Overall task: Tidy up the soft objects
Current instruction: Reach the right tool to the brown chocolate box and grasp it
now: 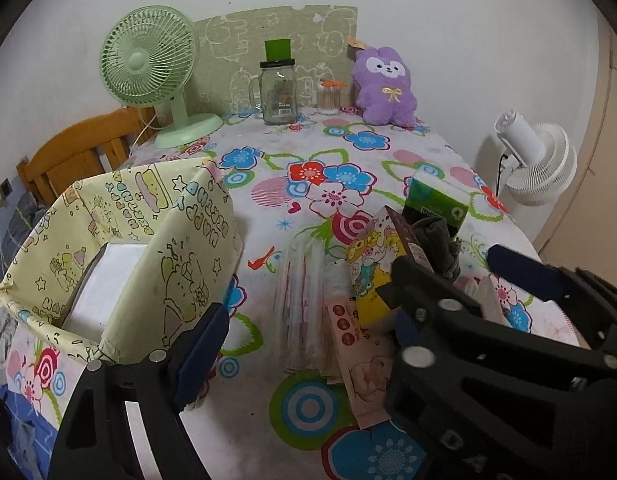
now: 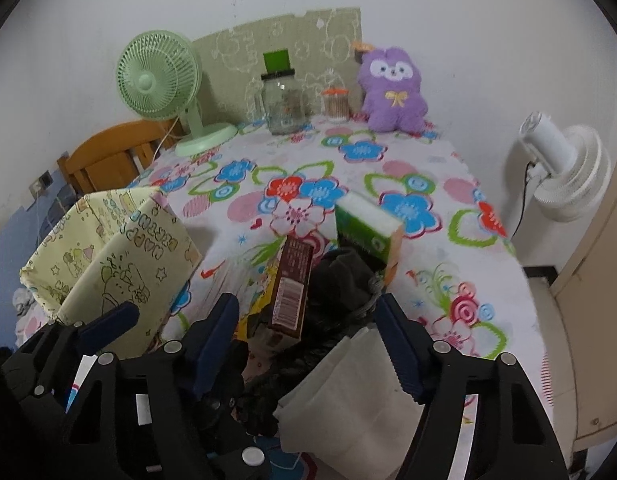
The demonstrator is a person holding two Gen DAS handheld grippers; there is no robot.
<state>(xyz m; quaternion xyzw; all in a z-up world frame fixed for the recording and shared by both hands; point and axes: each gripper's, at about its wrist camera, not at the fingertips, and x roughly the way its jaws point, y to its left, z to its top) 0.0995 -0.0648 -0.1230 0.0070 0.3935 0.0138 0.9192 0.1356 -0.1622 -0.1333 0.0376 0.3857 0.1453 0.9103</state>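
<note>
A heap of small items lies near the front of the flowered table (image 1: pixel 268 208). My left gripper (image 1: pixel 304 336) stands open over a clear plastic packet (image 1: pixel 300 300) and a pink pack (image 1: pixel 358 344), touching neither; its right finger is hidden behind the other gripper. My right gripper (image 2: pixel 306 312) is open around a brown box (image 2: pixel 292 284) and a dark grey cloth (image 2: pixel 340 276), with a white folded pack (image 2: pixel 348 392) by its right pad. A green tissue pack (image 2: pixel 366 228) leans behind them. A yellow cartoon-print box (image 1: pixel 180 248) stands to the left.
At the back of the table stand a green desk fan (image 1: pixel 148 64), a glass jar (image 1: pixel 278 96), a cotton-swab pot (image 1: pixel 328 98) and a purple plush (image 1: pixel 384 88). A wooden chair (image 1: pixel 76 152) is at the left, a white floor fan (image 1: pixel 540 160) at the right.
</note>
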